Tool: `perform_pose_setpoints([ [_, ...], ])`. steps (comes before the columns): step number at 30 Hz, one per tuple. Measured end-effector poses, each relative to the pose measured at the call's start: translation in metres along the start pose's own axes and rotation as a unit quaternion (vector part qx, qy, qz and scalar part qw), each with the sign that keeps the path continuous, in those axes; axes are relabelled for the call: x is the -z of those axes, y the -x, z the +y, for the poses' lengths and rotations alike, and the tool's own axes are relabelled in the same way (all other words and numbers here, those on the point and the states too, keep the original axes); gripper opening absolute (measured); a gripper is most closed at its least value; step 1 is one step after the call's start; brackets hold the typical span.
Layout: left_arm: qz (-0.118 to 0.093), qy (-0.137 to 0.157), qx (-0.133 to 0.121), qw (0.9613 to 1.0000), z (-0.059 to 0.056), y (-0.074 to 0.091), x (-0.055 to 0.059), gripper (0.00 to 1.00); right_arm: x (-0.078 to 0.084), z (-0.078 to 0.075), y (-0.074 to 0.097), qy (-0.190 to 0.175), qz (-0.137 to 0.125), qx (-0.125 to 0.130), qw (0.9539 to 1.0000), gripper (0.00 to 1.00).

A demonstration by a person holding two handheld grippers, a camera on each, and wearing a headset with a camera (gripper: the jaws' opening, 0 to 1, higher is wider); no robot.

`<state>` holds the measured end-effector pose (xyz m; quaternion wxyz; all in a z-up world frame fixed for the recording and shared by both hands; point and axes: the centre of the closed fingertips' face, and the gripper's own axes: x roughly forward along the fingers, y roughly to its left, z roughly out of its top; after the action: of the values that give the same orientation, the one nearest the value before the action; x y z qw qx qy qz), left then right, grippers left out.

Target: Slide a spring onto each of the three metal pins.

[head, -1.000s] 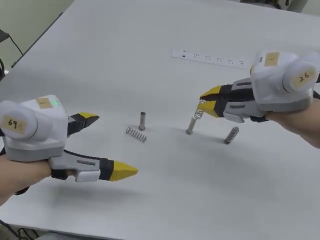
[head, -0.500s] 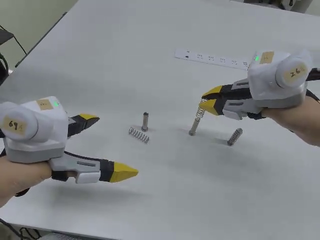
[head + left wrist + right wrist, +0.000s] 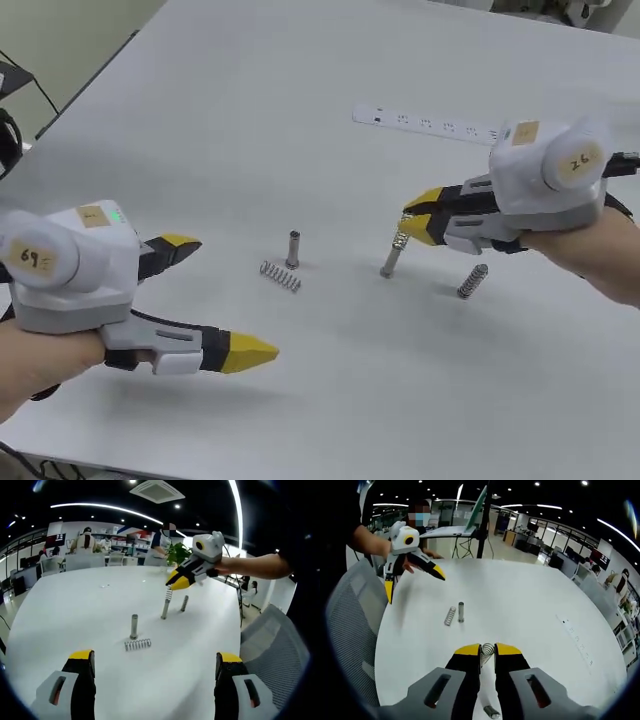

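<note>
The spring (image 3: 400, 240) sits at the top end of a tilted pin (image 3: 390, 262), pinched between the fingers (image 3: 468, 655) of the right gripper (image 3: 404, 222), which are closed to a narrow gap around it. The pin's foot rests on the counter (image 3: 350, 400) and its long axis leans up toward those fingers, so we judge the spring must travel down along that lean, not straight down. It is a short, bright silver coil, only partly over the pin's tip as far as we can tell.

To its left stands a bare pin (image 3: 293, 248), upright, with a loose spring (image 3: 281, 276) lying just beside its base. To the right, a third pin (image 3: 472, 281) already wears a spring. The left gripper (image 3: 237, 296) hovers near the bare pin, fingers wide apart and empty.
</note>
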<state>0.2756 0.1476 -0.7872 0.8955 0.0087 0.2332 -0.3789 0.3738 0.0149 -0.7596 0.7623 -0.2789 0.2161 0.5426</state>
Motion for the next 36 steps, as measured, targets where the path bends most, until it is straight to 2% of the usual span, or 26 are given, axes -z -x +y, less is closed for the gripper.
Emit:
perform_pose_setpoints([
  [6,0.003,0.000,0.000,1.0000,0.000,0.000,0.002,0.98,0.010,0.004,-0.006,-0.005,0.010,-0.004,0.9999,0.07],
  [12,0.006,0.004,-0.002,1.0000,0.001,0.001,0.006,0.98,0.025,0.011,-0.016,-0.007,0.032,-0.014,0.9994,0.08],
  [20,0.004,0.005,-0.002,1.0000,0.001,0.000,0.005,0.98,0.044,0.022,-0.025,-0.014,0.059,-0.026,0.9978,0.08],
  [21,0.004,0.005,-0.002,1.0000,0.001,0.001,0.005,0.98,0.039,0.021,-0.025,-0.018,0.044,-0.021,0.9987,0.08],
  [22,0.005,0.006,-0.003,1.0000,0.001,0.001,0.005,0.98,0.041,0.021,-0.025,-0.021,0.051,-0.022,0.9982,0.08],
  [27,0.007,0.006,-0.002,1.0000,0.000,-0.001,0.007,0.98,0.040,0.020,-0.027,-0.016,0.052,-0.022,0.9983,0.08],
  [36,0.002,0.004,0.002,1.0000,-0.004,-0.002,0.002,0.98,0.039,0.020,-0.028,-0.023,0.055,-0.021,0.9980,0.09],
])
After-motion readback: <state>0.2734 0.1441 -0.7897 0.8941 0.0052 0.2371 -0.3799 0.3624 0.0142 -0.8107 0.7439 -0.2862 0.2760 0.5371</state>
